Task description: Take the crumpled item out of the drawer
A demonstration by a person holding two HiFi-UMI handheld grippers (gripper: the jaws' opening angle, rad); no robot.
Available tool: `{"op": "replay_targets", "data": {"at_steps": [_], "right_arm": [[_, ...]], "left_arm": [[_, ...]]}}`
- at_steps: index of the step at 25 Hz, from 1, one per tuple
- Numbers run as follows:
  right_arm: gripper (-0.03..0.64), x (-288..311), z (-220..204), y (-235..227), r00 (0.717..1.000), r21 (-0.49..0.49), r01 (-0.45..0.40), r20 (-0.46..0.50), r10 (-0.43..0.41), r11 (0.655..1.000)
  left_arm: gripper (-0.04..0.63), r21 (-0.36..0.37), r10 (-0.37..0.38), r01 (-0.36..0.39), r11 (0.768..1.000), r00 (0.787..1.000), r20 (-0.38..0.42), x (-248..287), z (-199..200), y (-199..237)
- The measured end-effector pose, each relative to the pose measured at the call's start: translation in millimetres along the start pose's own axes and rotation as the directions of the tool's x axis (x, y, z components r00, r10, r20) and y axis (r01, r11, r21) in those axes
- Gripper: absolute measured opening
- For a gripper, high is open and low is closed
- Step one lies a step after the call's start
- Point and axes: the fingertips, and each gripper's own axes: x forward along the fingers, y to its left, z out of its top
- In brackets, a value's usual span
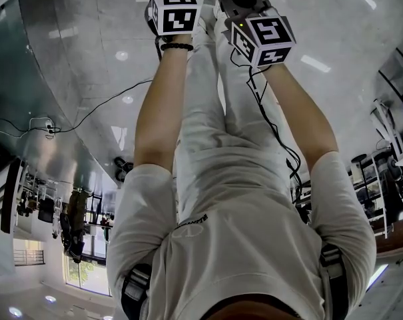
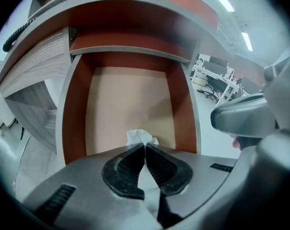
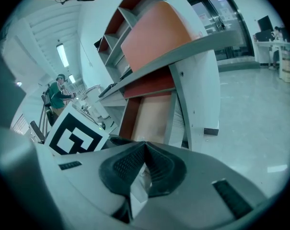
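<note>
Crumpled item: a small white wad with no clear long axis, its peak rising past the tips of the left gripper, whose jaws are clamped on it above the front middle of the open drawer. The drawer's pale floor lies bare behind the wad, with free room to both orange-brown side walls and a shelf overhanging the rear. Both forearms reach forward side by side; the right gripper, jaws together and empty, sits just right of the left.

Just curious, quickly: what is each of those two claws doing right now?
Left gripper: closed on the crumpled tissue in the drawer.
Right gripper: closed, holding nothing.
</note>
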Motion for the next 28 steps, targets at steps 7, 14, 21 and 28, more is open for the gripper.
{"op": "replay_targets", "data": {"at_steps": [7, 14, 21, 28], "right_arm": [[0.002, -12.0, 6.4, 8.5, 1.0, -0.011, 0.011, 0.012, -0.011, 1.0], [0.002, -27.2, 24.2, 25.4, 0.999, -0.046, 0.006, 0.033, -0.005, 0.999], [0.002, -48.3, 47.7, 45.4, 0.998, -0.074, 0.006, 0.064, -0.001, 0.997], [0.002, -76.5, 73.8, 67.8, 0.996, -0.098, 0.008, 0.092, 0.001, 0.995]], "left_arm": [[0.011, -0.01, 0.0, 0.0, 1.0, 0.999, 0.032, -22.1, 5.1, -1.0], [0.011, -0.033, 0.002, 0.001, 0.999, 0.997, 0.075, -51.2, 15.3, -3.7], [0.011, -0.027, 0.022, -0.019, 0.999, 0.993, 0.112, -89.4, 36.0, -5.2], [0.011, -0.035, 0.028, -0.023, 0.999, 0.988, 0.153, -137.7, 56.1, -11.4]]}}
